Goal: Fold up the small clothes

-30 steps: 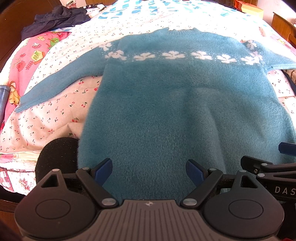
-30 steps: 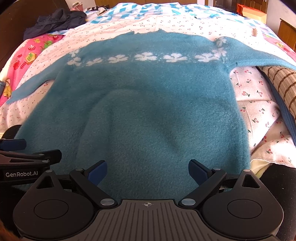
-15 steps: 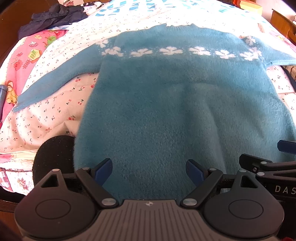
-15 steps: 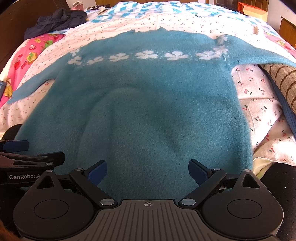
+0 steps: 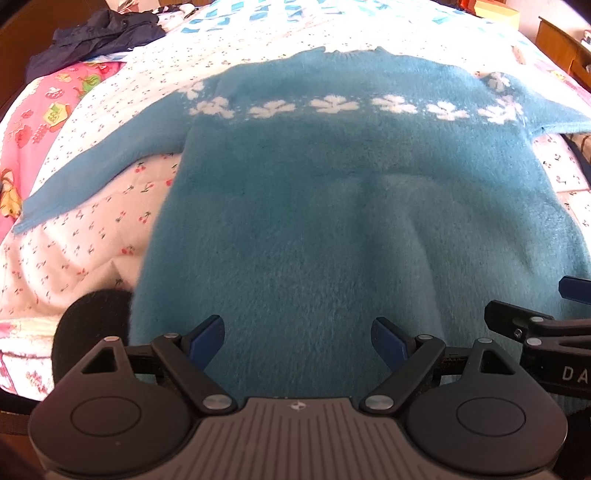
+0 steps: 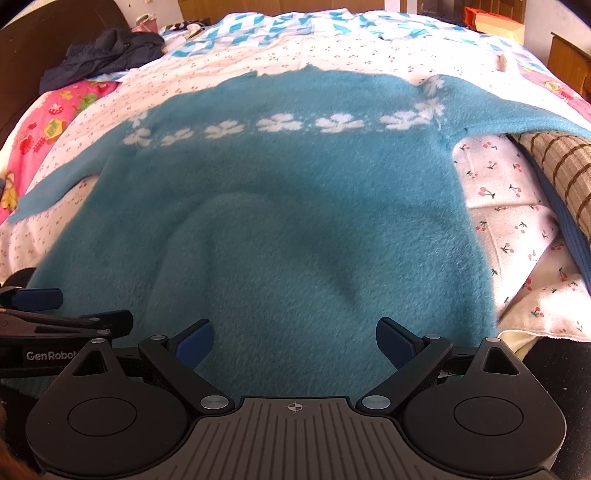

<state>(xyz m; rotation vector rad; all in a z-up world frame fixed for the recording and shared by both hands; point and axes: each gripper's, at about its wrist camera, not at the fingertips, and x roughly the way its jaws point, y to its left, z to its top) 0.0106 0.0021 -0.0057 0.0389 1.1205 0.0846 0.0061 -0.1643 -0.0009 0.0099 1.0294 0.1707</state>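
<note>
Fuzzy teal sweater [image 5: 332, 206] spread flat, front up, across the bed [image 5: 258, 55], hem toward both cameras, collar at the far end. Thick, brushed pile over the whole body; band of white flower shapes [image 5: 332, 105] running straight across the chest of the sweater. Soft ridges and a shallow hump rising through the lower half of the sweater. Left sleeve [image 5: 96, 170] stretched out and tapering away from the sweater's body over a white quilt printed with small red cherries [image 5: 74, 229]; right sleeve [image 6: 517, 118] reaching out flat on the opposite side, draped over a tan checked cloth [image 6: 561, 166]. Pink cartoon-print fabric [image 5: 40, 122] beyond the left sleeve, dark crumpled garment [image 6: 99, 55] far past the sweater's left shoulder, blue-and-white patterned cover [image 6: 295, 26] beyond the collar. Left tool [image 5: 298, 338] with blue pads set wide apart over the hem of the sweater, gripping nothing. Right tool [image 6: 294, 341] likewise spread wide above the hem, nothing between its pads. Sweater's side edges straight and unobstructed on the left; on the right, edge lying just beside the checked cloth. Open quilt on both sides of the sweater's body.
</note>
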